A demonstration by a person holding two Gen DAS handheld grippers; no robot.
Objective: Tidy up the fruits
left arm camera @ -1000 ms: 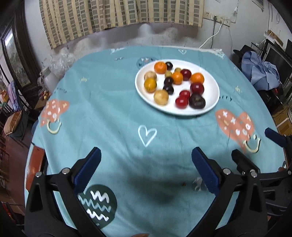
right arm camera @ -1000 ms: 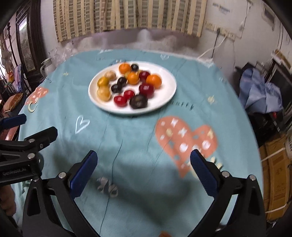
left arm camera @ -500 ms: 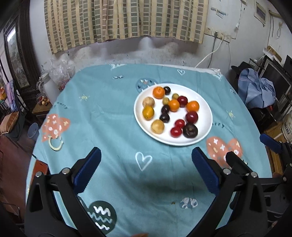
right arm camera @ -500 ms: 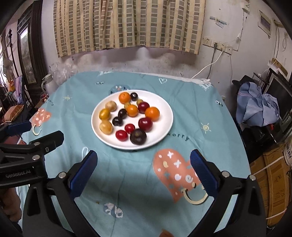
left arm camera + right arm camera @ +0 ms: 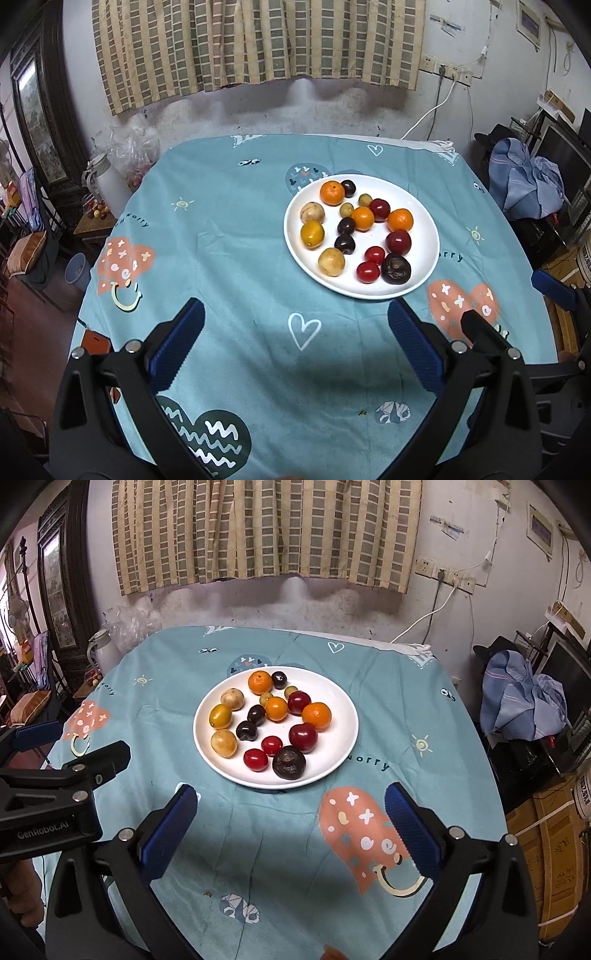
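A white plate sits mid-frame on the desk, which wears a teal patterned cloth. On it lie small fruits — orange, yellow, red and dark ones, some touching. The right tool fills the lower frame, its blue-padded jaws wide apart and empty, near the plate's front rim. At the left edge — the left tool, gaping too.

Two wrist fisheye views look down and forward over one round table toward a curtained wall.

The left wrist view sits left of centre, so the white plate falls right of middle; the right gripper shows at its right edge. The right wrist view has the plate near centre and the left gripper at its left edge. Both views share plate, tablecloth and curtain.
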